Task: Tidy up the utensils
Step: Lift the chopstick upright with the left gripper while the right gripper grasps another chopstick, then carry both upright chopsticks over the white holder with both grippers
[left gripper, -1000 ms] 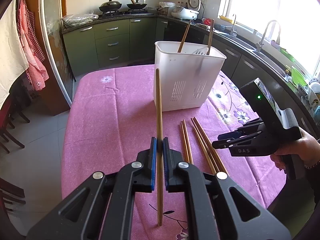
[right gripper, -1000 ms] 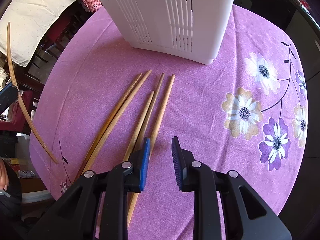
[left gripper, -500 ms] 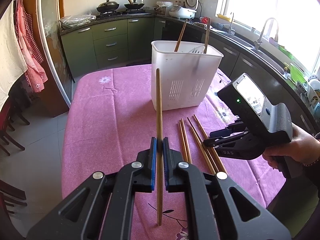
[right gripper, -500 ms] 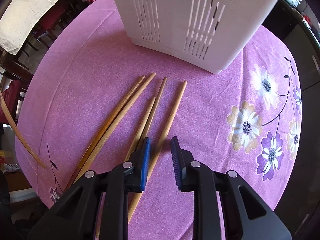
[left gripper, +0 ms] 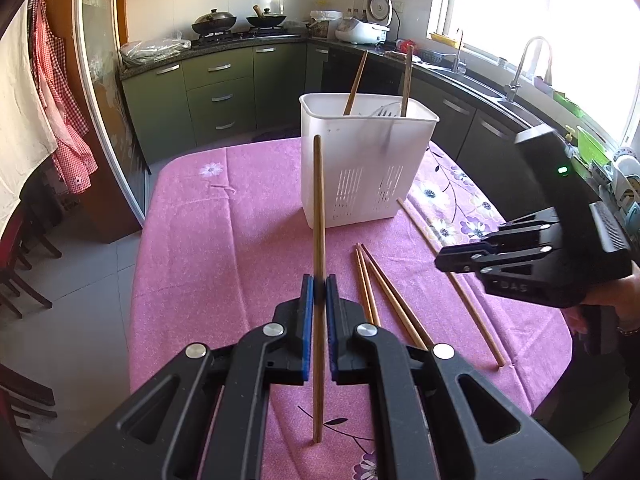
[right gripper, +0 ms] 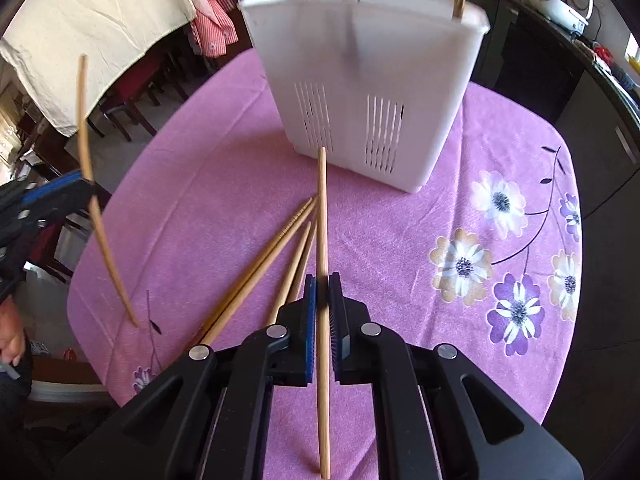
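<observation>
My left gripper [left gripper: 317,289] is shut on a wooden chopstick [left gripper: 318,216] and holds it upright above the pink tablecloth, in front of the white slotted utensil basket [left gripper: 366,168]. My right gripper [right gripper: 322,286] is shut on another chopstick [right gripper: 321,216], lifted off the cloth and pointing at the basket [right gripper: 360,92]. From the left wrist view that chopstick [left gripper: 416,218] runs under the right gripper [left gripper: 442,258]. Three chopsticks [right gripper: 264,256] lie on the cloth below; they also show in the left wrist view [left gripper: 380,284]. Two chopsticks [left gripper: 406,80] stand in the basket.
The round table with the flowered pink cloth [right gripper: 500,240] drops off close on all sides. Dark chairs [left gripper: 16,272] stand at the left. Green kitchen cabinets [left gripper: 216,92] and a sink counter [left gripper: 480,88] run behind the table.
My right gripper has shut on the rightmost chopstick and lifted it off the cloth, then drawn back from the basket. My left gripper keeps its chopstick, nearly still.
</observation>
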`<state>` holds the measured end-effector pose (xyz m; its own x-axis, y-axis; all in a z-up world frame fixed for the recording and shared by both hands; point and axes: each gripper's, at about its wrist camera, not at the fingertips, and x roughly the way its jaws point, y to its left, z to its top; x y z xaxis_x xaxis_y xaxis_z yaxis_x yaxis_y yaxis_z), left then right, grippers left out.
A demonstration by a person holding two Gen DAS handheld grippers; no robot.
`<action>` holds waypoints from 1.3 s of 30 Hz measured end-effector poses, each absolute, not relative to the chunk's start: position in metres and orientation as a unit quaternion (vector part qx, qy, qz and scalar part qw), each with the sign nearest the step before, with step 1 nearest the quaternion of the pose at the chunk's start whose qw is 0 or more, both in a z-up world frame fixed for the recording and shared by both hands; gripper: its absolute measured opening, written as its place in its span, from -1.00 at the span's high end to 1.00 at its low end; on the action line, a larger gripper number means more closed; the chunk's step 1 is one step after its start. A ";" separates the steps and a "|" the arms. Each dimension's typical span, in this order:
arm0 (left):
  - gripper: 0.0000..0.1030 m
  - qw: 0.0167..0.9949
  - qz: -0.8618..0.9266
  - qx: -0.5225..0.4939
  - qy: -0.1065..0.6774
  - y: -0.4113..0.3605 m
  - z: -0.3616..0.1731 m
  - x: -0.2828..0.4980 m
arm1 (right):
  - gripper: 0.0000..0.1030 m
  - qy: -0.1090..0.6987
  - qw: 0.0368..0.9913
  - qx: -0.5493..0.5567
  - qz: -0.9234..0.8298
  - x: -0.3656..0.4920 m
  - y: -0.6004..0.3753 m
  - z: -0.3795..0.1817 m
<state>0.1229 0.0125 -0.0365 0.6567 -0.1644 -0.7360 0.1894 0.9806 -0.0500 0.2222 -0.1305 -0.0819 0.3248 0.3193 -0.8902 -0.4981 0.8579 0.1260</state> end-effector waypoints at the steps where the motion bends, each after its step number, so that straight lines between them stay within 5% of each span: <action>1: 0.88 0.912 -0.097 0.019 0.399 0.012 -0.035 0.121 | 0.86 0.512 0.815 -0.079 0.260 0.214 -0.136 -0.072; 16: 0.88 0.915 -0.116 0.028 0.384 0.010 -0.010 0.099 | 0.86 0.412 0.857 -0.051 0.305 0.116 -0.162 -0.008; 30: 0.88 0.920 -0.123 0.036 0.371 0.001 0.009 0.104 | 0.86 0.396 0.863 -0.042 0.311 0.134 -0.164 0.002; 39: 0.88 0.938 -0.134 0.031 0.318 -0.004 0.079 0.126 | 0.86 0.341 0.887 -0.020 0.312 0.166 -0.172 0.078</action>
